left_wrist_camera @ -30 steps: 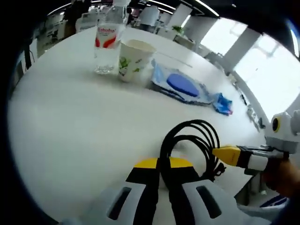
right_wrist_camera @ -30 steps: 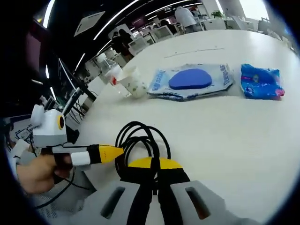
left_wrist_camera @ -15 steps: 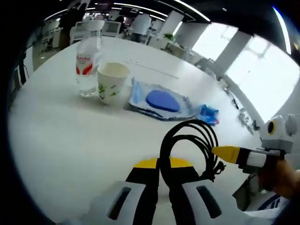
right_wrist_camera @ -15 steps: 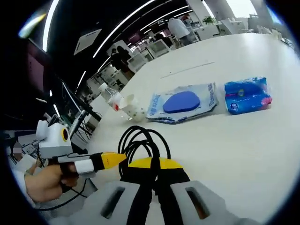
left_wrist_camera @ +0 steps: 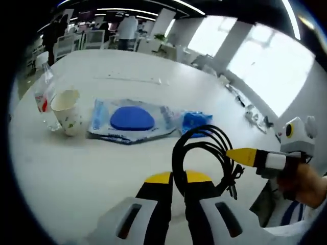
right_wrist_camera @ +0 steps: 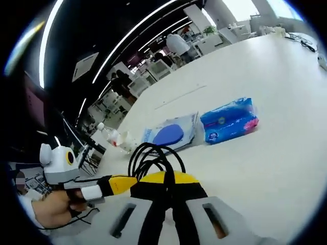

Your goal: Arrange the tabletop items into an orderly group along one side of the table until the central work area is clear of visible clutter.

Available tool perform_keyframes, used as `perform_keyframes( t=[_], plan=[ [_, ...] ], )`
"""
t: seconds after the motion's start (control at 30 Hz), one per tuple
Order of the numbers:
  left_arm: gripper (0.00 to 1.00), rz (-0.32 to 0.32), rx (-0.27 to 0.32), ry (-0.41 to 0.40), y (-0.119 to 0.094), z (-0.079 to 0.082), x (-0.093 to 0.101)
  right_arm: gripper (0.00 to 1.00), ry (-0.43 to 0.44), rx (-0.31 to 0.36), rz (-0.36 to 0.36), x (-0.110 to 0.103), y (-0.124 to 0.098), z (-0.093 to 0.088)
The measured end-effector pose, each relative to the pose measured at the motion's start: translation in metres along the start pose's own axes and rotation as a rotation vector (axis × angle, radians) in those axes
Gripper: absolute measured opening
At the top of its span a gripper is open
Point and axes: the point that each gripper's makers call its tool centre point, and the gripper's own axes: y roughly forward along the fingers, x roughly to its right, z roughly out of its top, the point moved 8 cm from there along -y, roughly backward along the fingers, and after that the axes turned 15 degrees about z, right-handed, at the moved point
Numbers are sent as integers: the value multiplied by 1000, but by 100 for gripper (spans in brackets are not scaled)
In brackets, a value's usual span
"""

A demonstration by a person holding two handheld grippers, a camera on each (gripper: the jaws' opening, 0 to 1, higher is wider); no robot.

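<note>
A coiled black cable (left_wrist_camera: 202, 153) rises between my left gripper's (left_wrist_camera: 177, 178) yellow-tipped jaws, which are shut on it. In the right gripper view the same coil (right_wrist_camera: 153, 155) stands in my right gripper (right_wrist_camera: 166, 178), also shut on it. Each gripper's yellow tip reaches the coil from the side in the other's view. Further off on the white table (left_wrist_camera: 76, 163) lie a water bottle (left_wrist_camera: 43, 97), a paper cup (left_wrist_camera: 69, 109), a clear bag with a blue pad (left_wrist_camera: 132, 120) and a blue packet (left_wrist_camera: 196, 121).
The right gripper view has the blue packet (right_wrist_camera: 230, 121), the bag (right_wrist_camera: 171, 133), the cup (right_wrist_camera: 125, 142) and the bottle (right_wrist_camera: 107, 133) in a row. A hand (right_wrist_camera: 51, 209) holds the left gripper. Office desks and people stand beyond the table's far edge.
Both views have swung and tilted with the hands, so the row of items sits further left and smaller. The cable stays held by both grippers; nothing on the table has moved.
</note>
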Motion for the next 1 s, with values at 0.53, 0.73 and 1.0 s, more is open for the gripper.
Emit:
perform_keyframes(
  t=[0.53,0.73,1.0],
  plan=[
    [4,-66,-12,79,24,18,57,0,50,88,-48,34,-43,24],
    [4,-77,-20,81,29,17,65,0,54,92,-58,38,-51,26],
    [4,-67,-23,85,37,16,66,0,49,77,-50,47,-48,27]
  ],
)
